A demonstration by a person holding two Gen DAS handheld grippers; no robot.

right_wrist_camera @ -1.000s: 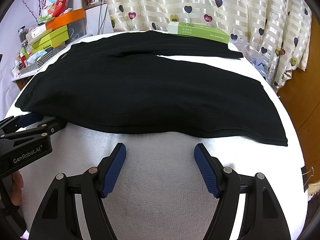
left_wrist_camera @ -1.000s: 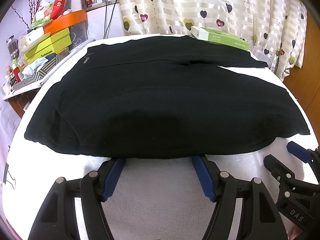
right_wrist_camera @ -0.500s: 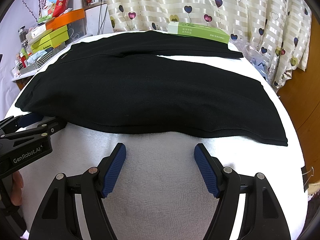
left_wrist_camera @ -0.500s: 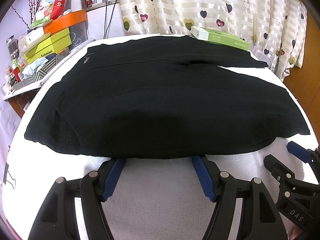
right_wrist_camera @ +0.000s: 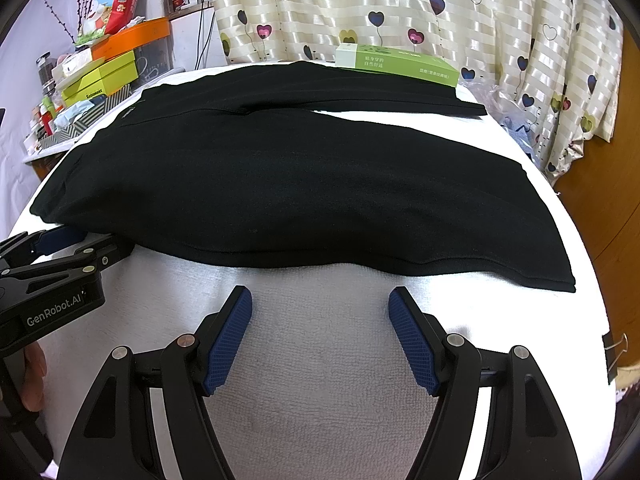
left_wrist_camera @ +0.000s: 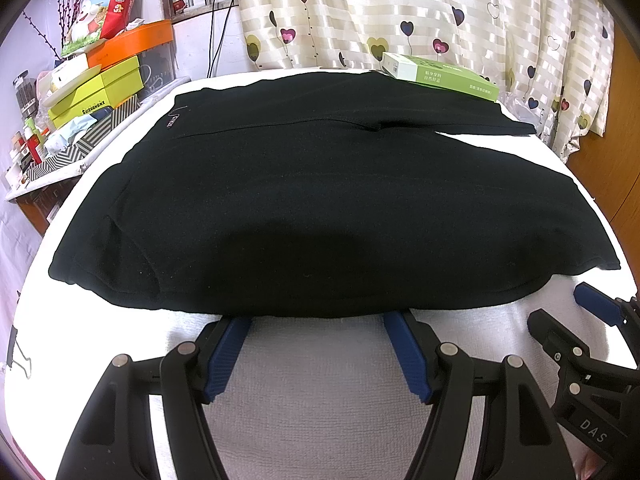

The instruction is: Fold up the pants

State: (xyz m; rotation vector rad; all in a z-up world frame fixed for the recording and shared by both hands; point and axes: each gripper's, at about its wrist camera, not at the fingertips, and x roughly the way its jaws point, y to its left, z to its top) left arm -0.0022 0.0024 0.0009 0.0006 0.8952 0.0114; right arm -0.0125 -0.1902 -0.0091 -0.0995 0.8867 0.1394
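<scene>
Black knit pants point(left_wrist_camera: 320, 208) lie crosswise just ahead of both spread-open grippers; left gripper point(left_wrist_camera: 320, 354) touches the near hem, right gripper point(right_wrist_camera: 320, 332) sits just short.

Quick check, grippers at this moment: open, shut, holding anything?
Left gripper: open, empty, fingertips at the near edge of the black pants.
Right gripper: open, empty, just short of the pants' edge over the white towel.
</scene>
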